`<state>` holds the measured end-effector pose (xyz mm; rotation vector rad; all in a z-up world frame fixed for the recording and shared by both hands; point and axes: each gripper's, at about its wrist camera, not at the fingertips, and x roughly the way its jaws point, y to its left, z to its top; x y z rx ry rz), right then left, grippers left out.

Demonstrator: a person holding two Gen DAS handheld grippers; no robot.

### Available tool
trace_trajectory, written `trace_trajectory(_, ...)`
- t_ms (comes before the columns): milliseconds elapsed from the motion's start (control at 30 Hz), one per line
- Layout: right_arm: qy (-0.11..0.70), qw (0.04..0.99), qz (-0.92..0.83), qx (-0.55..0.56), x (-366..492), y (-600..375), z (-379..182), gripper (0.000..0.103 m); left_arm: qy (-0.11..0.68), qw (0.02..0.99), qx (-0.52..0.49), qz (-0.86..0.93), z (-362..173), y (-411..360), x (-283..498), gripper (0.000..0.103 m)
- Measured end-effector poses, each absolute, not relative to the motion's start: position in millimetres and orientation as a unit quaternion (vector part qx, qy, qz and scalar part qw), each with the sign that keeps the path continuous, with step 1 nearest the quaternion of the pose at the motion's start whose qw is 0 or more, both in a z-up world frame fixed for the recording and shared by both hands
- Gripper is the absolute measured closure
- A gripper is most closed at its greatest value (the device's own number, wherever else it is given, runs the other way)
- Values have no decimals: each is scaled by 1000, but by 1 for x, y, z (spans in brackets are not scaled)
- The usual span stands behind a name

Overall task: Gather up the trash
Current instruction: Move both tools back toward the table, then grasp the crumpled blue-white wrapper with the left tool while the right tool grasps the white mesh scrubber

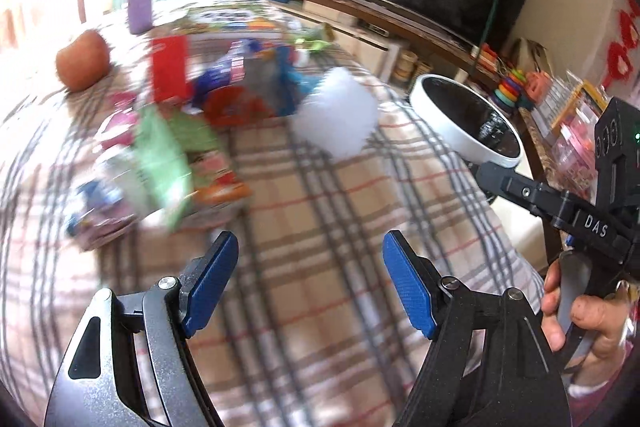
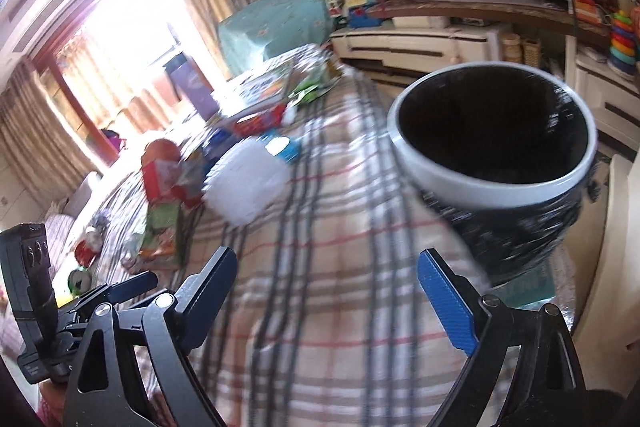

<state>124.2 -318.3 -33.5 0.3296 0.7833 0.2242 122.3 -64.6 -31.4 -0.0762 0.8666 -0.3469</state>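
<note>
Two grippers angle down over the plaid tablecloth [image 1: 320,227], both blurred. Left gripper [image 1: 310,281]: blue ribbed pads spread, nothing between them. Right gripper [image 2: 342,301]: pads spread wide, empty; a hand [image 1: 576,315] wraps its grey handle. Trash bin [image 2: 492,143], round, white rim, glossy black liner, stands at the cloth's right edge. Crumpled wrappers [image 1: 168,147] and a white translucent plastic piece [image 1: 336,115] lie left of the bin, on the cloth.
</note>
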Motion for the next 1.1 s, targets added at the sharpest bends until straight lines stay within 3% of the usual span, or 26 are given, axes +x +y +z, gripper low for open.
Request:
trace_trajectory(533, 391, 899, 142, 138, 144, -252, -45, 10, 406, 908, -63, -78, -38, 32, 116, 26)
trace_trajectory(733, 394, 897, 147, 135, 157, -237, -48, 10, 406, 910, -49, -65, -40, 44, 130, 18)
trace_trajectory(1100, 388, 899, 150, 136, 192, -227, -49, 10, 419, 905, -18, -71, -51, 35, 162, 16)
